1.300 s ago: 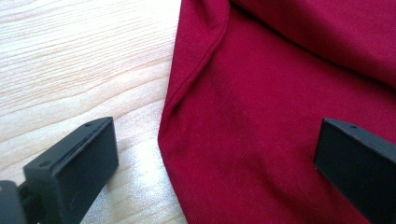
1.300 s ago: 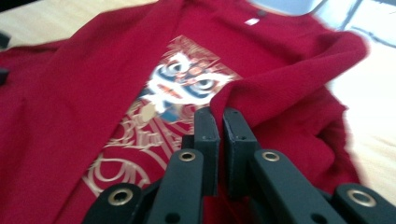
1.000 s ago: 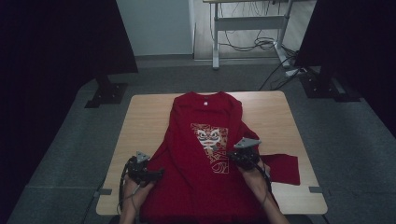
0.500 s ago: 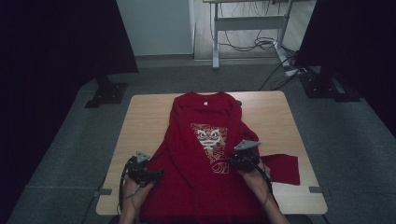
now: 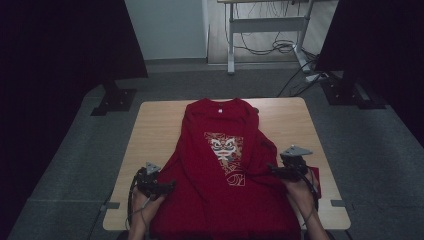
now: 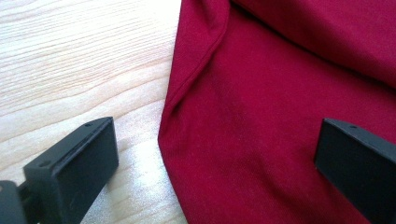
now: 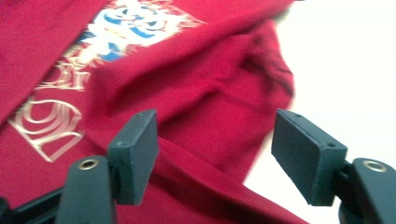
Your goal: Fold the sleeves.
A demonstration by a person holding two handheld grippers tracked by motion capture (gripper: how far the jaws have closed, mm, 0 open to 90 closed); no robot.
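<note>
The red shirt [image 7: 205, 107] lies loose under the right claw [image 7: 215, 154], whose jaws have just been opening, nothing pinched.

Both forearms are bare, each hand carrying a black gripper [image 5: 280, 169] topped by a grey three-cornered plate, trailing dark cable.

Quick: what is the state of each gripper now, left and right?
Left gripper: open, over the shirt edge, holding nothing.
Right gripper: open, just been opening, shirt below, not gripped.
</note>
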